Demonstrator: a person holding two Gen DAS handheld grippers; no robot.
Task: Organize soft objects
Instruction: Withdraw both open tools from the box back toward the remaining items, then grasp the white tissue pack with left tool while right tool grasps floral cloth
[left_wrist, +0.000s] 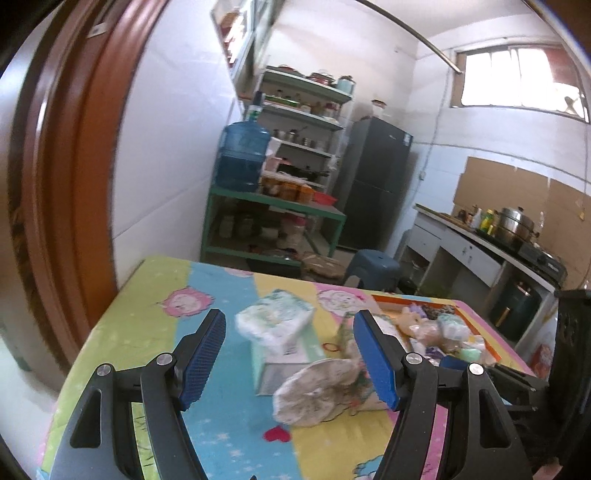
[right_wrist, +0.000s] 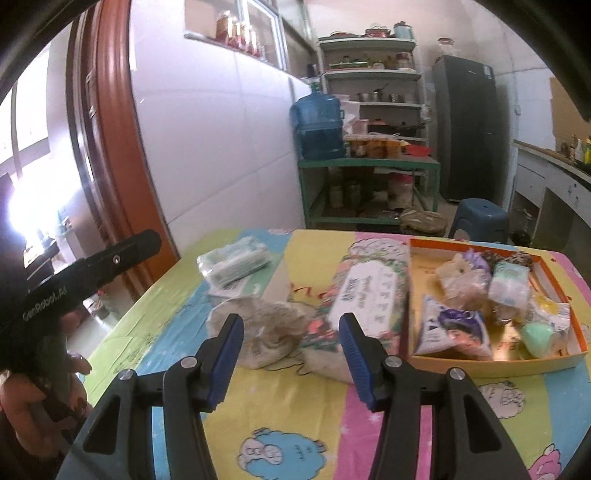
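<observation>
Desk (right_wrist: 303, 413) w/ striped cartoon cloth fills lower half of both views. Orange tray (right_wrist: 554, 363) sits at right in right-wrist view, packed w/ small soft packets. Left of it, touching, a long wipes pack (right_wrist: 369, 291); further left a tissue pack (right_wrist: 236, 264) on a box, upper centre-left. Crumpled cloth bag (right_wrist: 266, 336) lies at centre. Left gripper (left_wrist: 290, 363): jaws wide apart, nothing gripped, cloth bag beyond them. Right gripper (right_wrist: 291, 356): jaws about half open, holding nothing, bag & wipes pack just past the tips.
</observation>
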